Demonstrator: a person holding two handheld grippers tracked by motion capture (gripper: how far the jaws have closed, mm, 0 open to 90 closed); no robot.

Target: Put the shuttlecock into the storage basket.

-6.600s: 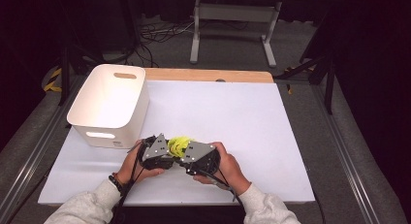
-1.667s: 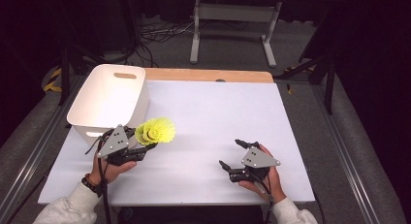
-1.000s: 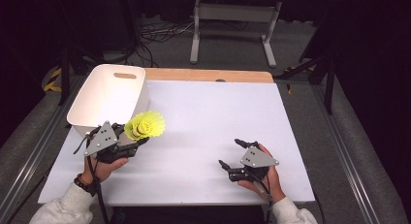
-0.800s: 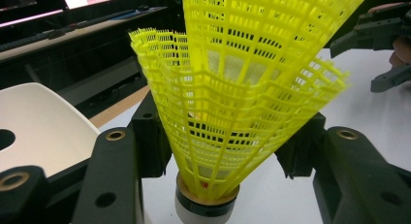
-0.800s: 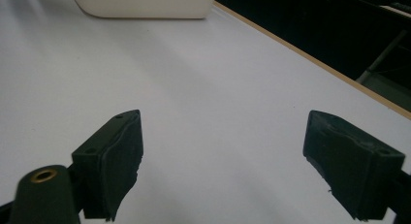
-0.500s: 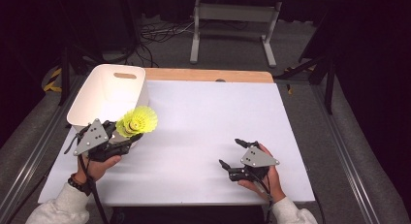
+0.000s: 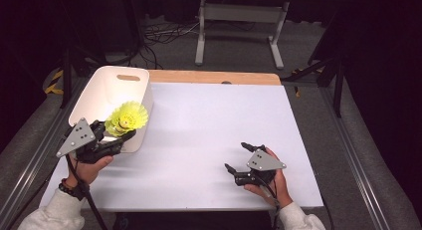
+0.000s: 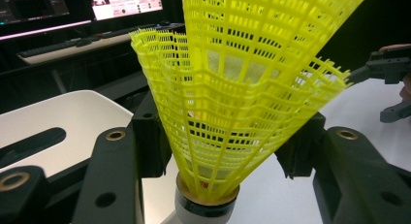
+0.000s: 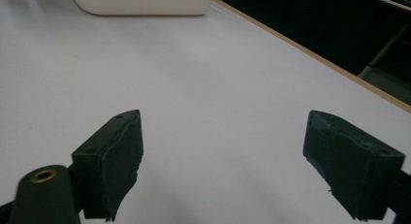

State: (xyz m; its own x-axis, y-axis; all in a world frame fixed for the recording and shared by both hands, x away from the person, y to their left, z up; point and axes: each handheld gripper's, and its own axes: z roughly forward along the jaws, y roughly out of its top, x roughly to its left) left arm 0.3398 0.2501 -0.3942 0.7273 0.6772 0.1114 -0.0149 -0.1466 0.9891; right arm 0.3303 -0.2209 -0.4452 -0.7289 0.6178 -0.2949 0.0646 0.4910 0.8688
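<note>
Left gripper [image 7: 118, 135] in the high view is clamped on a yellow shuttlecock [image 7: 127, 117], held at the near right corner of the white bin [image 7: 110, 88], with the skirt over the bin's rim. Bin interior, as far as it is visible, holds nothing. Right gripper [image 7: 238, 158] rests low over the white table [image 7: 209, 120], well apart from the bin, jaws spread, nothing between them.

Left gripper view: shuttlecock [image 8: 242, 88] stands upright between the two black jaws, which press its skirt from both sides; its cork base sits low between them. Bin [image 8: 58, 122] lies behind at left, with a handle slot in its wall. Right gripper [image 8: 387, 83] appears far off at the right edge.

Right gripper view: jaws stand wide apart over bare table [image 9: 203, 88], empty. Bin [image 9: 140, 2] stands at the far edge.
</note>
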